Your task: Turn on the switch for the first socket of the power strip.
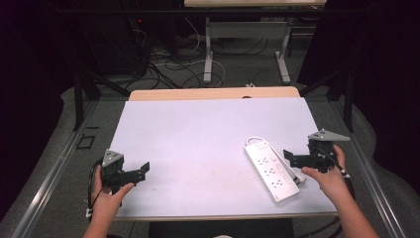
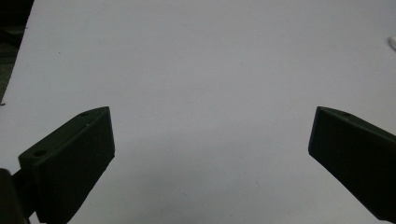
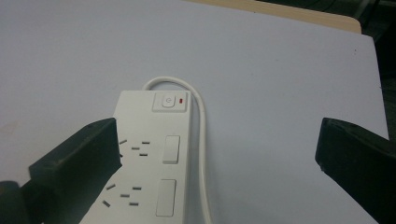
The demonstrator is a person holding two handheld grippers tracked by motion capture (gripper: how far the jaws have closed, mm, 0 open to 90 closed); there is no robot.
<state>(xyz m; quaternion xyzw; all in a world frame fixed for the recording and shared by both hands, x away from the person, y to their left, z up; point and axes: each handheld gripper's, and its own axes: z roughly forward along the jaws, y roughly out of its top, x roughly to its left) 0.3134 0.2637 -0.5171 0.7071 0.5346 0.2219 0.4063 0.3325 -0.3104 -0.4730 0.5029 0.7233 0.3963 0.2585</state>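
Right gripper [image 1: 293, 158] jaws spread wide, gripping nothing, poised just above right edge of white power strip [image 1: 272, 170]. Strip lies flat on white table sheet [image 1: 198, 134], right of centre, cord [image 3: 201, 135] looping along its side. Left gripper [image 1: 142, 171] jaws wide apart, empty, over bare sheet at near-left, well apart from strip.

No words, brand names or numbers can be read anywhere. The one sign is a power symbol, a circle w/ a short line, on the square switch button [image 3: 164, 102] at the far end of the white power strip [image 3: 149, 158]. Just right of this button is a small red mark [image 3: 181, 100], w/o any text. The rectangular covers and the socket slots on the strip have no labels that can be read.
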